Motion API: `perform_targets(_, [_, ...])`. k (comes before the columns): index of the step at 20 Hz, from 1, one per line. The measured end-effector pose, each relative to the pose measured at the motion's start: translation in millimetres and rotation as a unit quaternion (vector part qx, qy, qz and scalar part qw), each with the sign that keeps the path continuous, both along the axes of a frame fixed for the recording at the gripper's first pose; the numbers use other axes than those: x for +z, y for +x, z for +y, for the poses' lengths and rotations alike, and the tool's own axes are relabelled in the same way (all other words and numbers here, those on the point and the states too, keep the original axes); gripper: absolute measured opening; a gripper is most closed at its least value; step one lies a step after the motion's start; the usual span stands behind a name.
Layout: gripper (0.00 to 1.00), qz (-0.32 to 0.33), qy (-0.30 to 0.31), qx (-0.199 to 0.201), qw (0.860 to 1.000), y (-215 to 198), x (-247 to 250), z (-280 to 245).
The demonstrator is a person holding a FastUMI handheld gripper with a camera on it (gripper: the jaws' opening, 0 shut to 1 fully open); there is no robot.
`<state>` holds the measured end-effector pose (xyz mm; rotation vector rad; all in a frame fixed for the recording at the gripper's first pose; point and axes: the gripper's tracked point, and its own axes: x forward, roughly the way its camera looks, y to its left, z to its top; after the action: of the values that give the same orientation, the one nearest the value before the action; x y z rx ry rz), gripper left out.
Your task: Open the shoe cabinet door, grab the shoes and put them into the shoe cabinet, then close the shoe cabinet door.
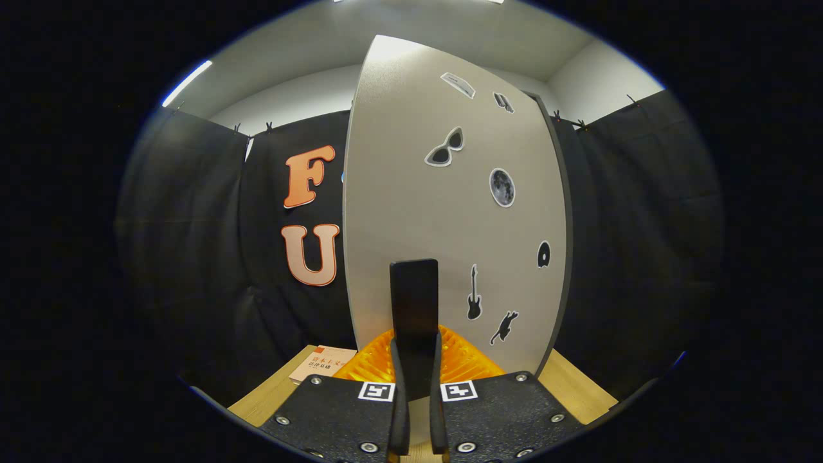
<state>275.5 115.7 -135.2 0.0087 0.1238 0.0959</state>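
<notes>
Shoe cabinet door (411, 212): pale grey flat panel, dark edge band on its right side, standing upright just ahead of the fingers. It carries small stickers (sunglasses, moon, guitar, cat and others). Black handle (415, 315): a narrow upright bar low on the panel, rising straight out of the gap between the fingers.

Gripper (415, 411): the two black fingers stand close together on either side of the handle's lower end and appear to press on it from both sides. I read this as clamped on the handle.

Handling judgement: the panel looks like rigid board, light to moderate in weight, and it should swing on hinges rather than flex. The handle looks stiff and smooth, so it may slip if the pull runs off-axis; it is narrow enough for the fingers to span. Best hold is low to middle on the bar, squarely across it, pulling along the door's arc. Which edge is hinged cannot be told.

Orange ribbed piece (466, 360): shows behind the handle base, near the fingers; identity unclear.

Wooden table (572, 386) lies below. A small booklet (321, 363) lies on it, near left.
</notes>
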Motion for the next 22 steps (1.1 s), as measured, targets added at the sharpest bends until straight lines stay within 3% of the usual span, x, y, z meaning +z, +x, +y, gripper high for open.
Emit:
perform_targets(4, [0.12,-0.001,-0.011,-0.011,1.000,-16,1,-23])
perform_targets(14, [0.06,-0.012,-0.009,-0.086,0.996,-52,10,-121])
perform_targets(22, [0.04,-0.025,0.013,-0.043,0.999,-59,9,-205])
